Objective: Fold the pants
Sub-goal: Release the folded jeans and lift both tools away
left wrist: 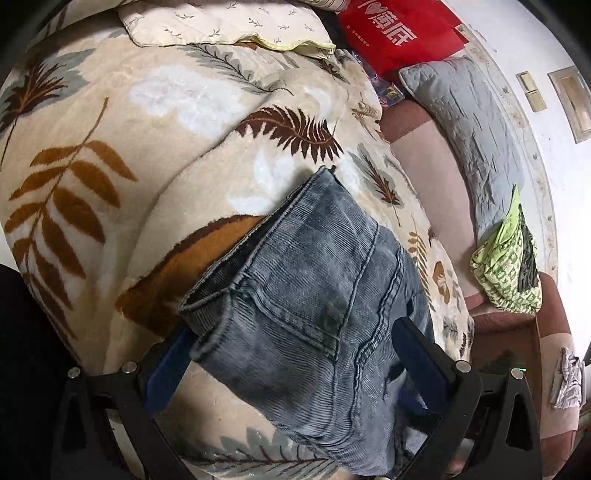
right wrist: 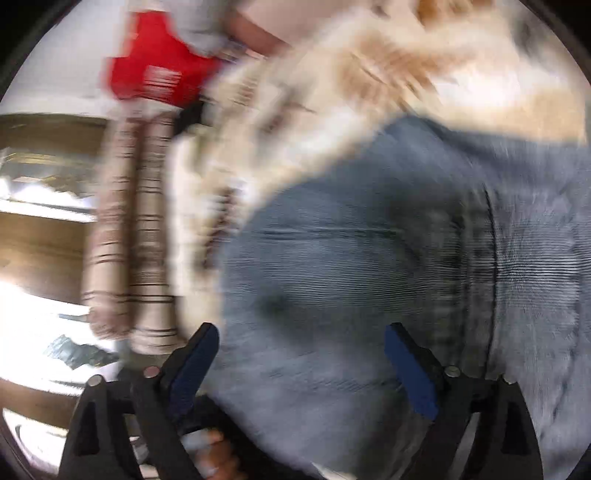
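The left gripper (left wrist: 291, 347) has its two blue-padded fingers spread wide, and the pants (left wrist: 314, 288) lie between them without being pinched; the waistband end points toward 11 o'clock, a back pocket faces up, and the cloth runs down past 6 o'clock. The right gripper (right wrist: 301, 354) is also spread wide, its fingers standing either side of the same blue pants (right wrist: 388, 266), which fill that view from the middle out to 3 o'clock; this picture is badly blurred, so I cannot tell whether the pads touch the cloth. The pants rest on a cream blanket (left wrist: 122, 155) printed with brown and grey leaves. In the left view, a red bag (left wrist: 399, 33) sits at 1 o'clock, a grey pillow (left wrist: 469, 136) at 2 o'clock and a green patterned cloth (left wrist: 509, 258) at 3 o'clock.
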Available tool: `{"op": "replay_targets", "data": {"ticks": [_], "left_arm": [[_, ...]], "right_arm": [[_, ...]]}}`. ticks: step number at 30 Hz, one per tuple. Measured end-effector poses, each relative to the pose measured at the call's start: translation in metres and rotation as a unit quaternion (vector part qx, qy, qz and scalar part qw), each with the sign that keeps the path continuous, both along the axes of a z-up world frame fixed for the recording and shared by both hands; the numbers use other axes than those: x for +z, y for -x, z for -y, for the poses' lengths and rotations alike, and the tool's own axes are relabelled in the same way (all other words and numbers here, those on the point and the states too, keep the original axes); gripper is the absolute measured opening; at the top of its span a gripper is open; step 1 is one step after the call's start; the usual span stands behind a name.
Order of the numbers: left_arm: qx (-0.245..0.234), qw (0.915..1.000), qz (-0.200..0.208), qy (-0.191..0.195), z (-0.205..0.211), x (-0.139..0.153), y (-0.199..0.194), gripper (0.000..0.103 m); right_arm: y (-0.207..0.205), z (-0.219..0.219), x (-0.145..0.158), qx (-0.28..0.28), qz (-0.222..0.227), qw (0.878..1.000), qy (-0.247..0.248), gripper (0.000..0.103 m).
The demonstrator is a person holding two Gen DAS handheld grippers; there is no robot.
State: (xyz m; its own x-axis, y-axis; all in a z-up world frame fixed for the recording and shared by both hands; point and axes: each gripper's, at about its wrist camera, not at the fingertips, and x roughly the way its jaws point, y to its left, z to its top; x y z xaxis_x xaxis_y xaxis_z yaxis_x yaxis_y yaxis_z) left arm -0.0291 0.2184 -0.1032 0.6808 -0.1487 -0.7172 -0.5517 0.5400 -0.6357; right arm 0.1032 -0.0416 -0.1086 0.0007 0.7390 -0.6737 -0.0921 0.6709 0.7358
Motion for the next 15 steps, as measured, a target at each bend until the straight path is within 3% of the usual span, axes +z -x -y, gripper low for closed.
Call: {"op": "replay_targets", "data": {"ticks": [4,8,10,11,15], "left_arm": [[0.003,1.0000,-0.002,-0.004,0.001,0.001,-0.001,0.103],[0.007,1.0000,-0.003,-0.007,0.001,0.001,-0.001,0.103],[0.005,0.9999,-0.006,-0.008,0.001,0.002,0.000,0.103],[0.004,0.9999,-0.006,-0.008,0.001,0.002,0.001,0.103],[0.015,0.9998,-0.008,-0.001,-0.001,0.005,0.010,0.103]], "right_arm": [[0.001,-0.001,0.017,-0.007,0.012,1.000,-0.019,0.098],[0.005,-0.004,0.033,0.006,0.058,0.998,-0.029,0.098],[0.001,-0.011,0.001,0.010,0.025,1.000,0.010,0.099],[0.000,-0.009,-0.002,0.005,0.029,1.000,0.001,0.099],[0.000,-0.001,0.020,-0.010,0.028,0.999,-0.038,0.100]]}}
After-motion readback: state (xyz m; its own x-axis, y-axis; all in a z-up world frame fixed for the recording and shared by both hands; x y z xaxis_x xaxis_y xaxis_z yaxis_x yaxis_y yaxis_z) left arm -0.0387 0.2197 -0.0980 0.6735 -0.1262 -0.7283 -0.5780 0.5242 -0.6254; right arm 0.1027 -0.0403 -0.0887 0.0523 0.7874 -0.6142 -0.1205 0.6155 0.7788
